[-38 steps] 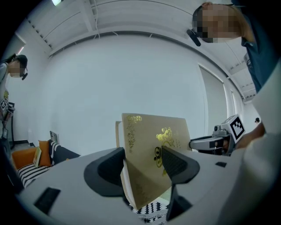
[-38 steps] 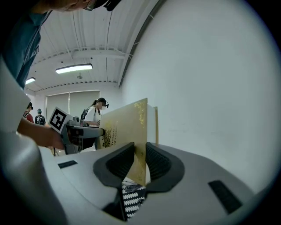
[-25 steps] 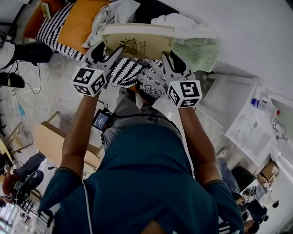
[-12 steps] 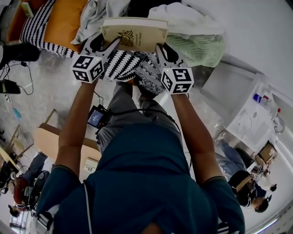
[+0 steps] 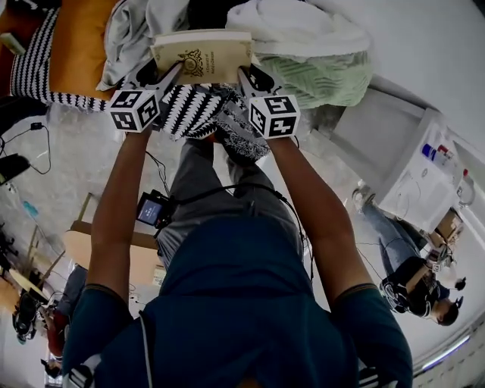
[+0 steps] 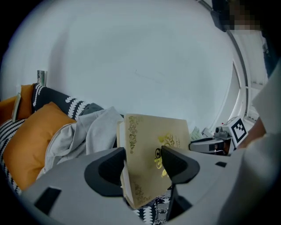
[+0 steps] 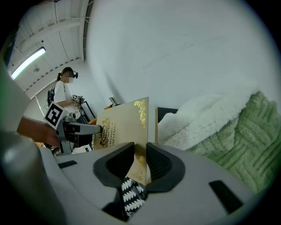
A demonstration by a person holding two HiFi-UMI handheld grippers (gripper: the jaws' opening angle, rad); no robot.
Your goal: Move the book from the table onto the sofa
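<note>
Two-handed hold: left hand-held gripper (image 6: 142, 165) and right hand-held gripper (image 7: 139, 162) pinch book (image 5: 203, 54) ends, long axis crosswise, sofa (image 5: 204, 14) straight ahead (neither hand nearer).

matt paper book (image 5: 203, 56), fluffy white blanket (image 5: 295, 30)

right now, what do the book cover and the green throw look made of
The book looks like matte tan card or cloth-board, with shiny gold foil ornament. The green throw is probably soft knitted or chenille fabric, judging by its ribbed, fuzzy surface.
</note>
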